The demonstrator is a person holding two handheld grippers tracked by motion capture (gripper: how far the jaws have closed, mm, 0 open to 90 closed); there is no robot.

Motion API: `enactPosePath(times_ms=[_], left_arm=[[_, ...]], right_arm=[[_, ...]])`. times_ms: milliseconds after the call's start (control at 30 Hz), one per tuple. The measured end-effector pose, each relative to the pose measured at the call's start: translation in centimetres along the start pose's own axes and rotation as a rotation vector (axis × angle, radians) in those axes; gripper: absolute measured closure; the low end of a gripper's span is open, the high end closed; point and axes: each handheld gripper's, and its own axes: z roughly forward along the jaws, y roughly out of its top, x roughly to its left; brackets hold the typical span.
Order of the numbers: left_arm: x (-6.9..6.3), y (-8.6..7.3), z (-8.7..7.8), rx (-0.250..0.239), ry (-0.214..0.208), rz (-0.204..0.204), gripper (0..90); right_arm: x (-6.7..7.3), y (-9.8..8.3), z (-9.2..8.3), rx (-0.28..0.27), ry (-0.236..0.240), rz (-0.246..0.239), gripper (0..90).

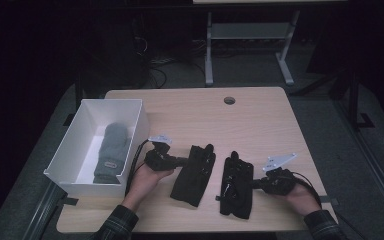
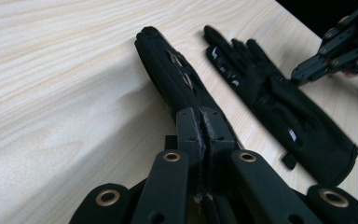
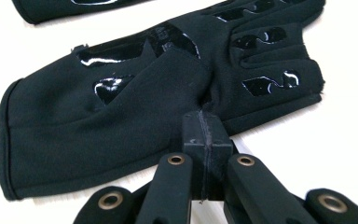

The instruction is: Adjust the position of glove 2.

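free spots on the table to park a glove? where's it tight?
Bare wood on the light wooden table: the far half between the white open box and the right edge, around the round cable hole. Crowded: the near strip, where both black gloves lie with both grippers.

Both forearms reach in low over the table. The left gripper [image 1: 184,161] points toward the right gripper [image 1: 252,184], each with jaws pressed together, and the hands cup them from below.

You're in lab-like workroom: plain wooden table [image 1: 250,107], tangled cables [image 1: 152,62] on floor, metal desk frame [image 1: 250,37] behind.
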Motion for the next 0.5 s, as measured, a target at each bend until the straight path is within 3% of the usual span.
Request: enactPosePath(times_ms=[500], left_arm=[[-1.5, 0.4, -0.3, -0.011, -0.083, 0.003, 87.4]], right_arm=[[1.2, 1.9, 2.0, 0.008, 0.036, -0.063, 90.0]])
